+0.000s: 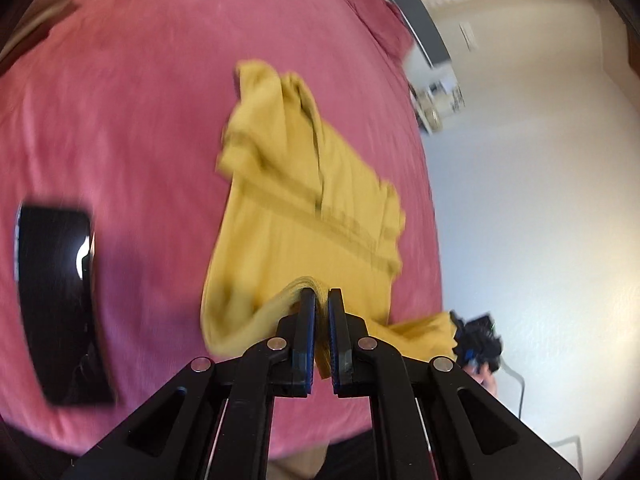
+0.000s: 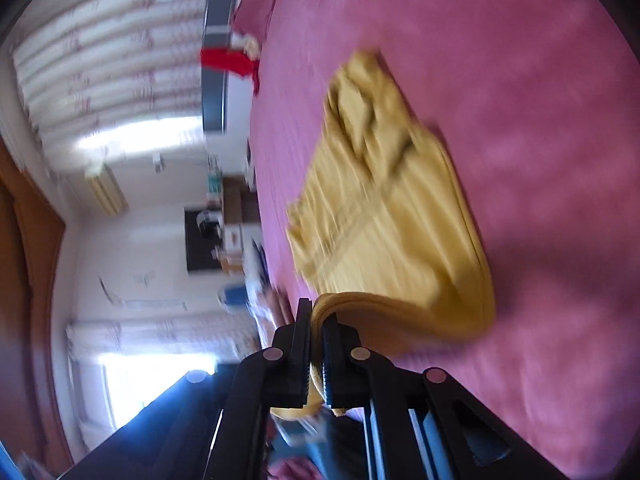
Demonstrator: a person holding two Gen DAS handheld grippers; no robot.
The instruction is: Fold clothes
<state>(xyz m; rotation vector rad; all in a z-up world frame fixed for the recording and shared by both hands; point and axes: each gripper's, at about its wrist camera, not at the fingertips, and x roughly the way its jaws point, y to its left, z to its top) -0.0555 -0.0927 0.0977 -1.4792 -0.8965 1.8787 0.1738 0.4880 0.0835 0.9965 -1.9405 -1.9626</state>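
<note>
A yellow garment (image 1: 304, 208) lies rumpled on a pink bedsheet (image 1: 132, 120). My left gripper (image 1: 322, 300) is shut on a bunched near edge of the yellow garment. In the right wrist view the same garment (image 2: 384, 216) stretches away over the sheet (image 2: 540, 160), and my right gripper (image 2: 316, 312) is shut on another bunched edge of it. The right gripper (image 1: 476, 340) shows at the lower right of the left wrist view, holding the cloth at the bed's edge. Both views are motion-blurred.
A black flat object (image 1: 56, 300) lies on the sheet to the left. A red cloth (image 2: 228, 60) and a dark red cloth (image 2: 256, 0) lie near the far bed edge. White floor (image 1: 540, 200) and furniture (image 2: 224, 224) lie beyond the bed.
</note>
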